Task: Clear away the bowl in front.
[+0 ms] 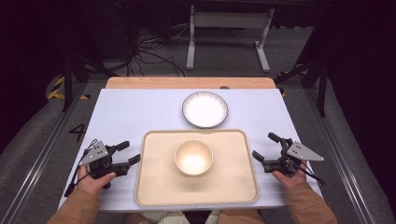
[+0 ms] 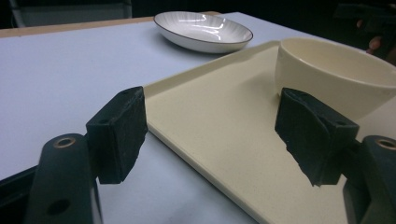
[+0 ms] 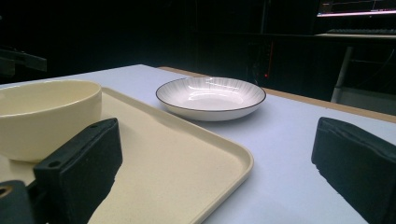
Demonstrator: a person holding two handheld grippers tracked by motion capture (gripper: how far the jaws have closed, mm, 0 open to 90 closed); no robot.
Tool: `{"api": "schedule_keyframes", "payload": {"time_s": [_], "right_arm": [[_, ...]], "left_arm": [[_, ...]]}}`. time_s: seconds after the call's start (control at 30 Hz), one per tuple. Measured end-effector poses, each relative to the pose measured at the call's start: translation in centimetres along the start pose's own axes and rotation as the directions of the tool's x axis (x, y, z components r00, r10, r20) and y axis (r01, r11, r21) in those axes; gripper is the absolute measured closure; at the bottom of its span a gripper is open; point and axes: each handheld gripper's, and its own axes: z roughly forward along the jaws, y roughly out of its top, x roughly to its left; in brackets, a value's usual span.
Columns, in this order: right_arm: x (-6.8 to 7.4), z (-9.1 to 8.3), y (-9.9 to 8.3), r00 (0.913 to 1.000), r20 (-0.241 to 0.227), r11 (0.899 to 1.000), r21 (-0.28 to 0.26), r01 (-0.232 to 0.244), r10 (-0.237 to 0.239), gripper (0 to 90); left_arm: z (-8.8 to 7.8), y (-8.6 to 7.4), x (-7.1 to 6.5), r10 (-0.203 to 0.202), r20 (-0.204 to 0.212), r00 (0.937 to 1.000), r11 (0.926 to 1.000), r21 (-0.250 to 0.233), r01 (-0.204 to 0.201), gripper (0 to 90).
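Both hands rest low at the table's near edge, the left gripper (image 1: 125,153) and right gripper (image 1: 266,147) each with jaws spread wide and empty, straddling the side rims of the cream tray (image 1: 154,186). A cream bowl (image 1: 193,157) sits upright at the tray's centre, a dark-rimmed white plate (image 1: 205,109) just beyond it. The tabletop (image 1: 130,112) is pale, the surrounding room dark.
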Motion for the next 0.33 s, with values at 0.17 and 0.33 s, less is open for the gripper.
{"api": "schedule_keyframes", "payload": {"time_s": [0.17, 0.33], "right_arm": [[0.00, 0.00, 0.00, 1.0000, 0.000, 1.000, 0.000, 0.000, 0.000, 2.6], [0.01, 0.00, 0.00, 1.0000, 0.001, 1.000, 0.000, 0.001, -0.001, 2.7]], "left_arm": [[-0.07, -0.08, 0.01, 0.000, 0.000, 1.0000, 1.0000, -0.010, 0.000, 25.5], [-0.03, -0.12, -0.06, 0.003, -0.004, 1.0000, 0.9999, -0.016, -0.003, 24.7]]}}
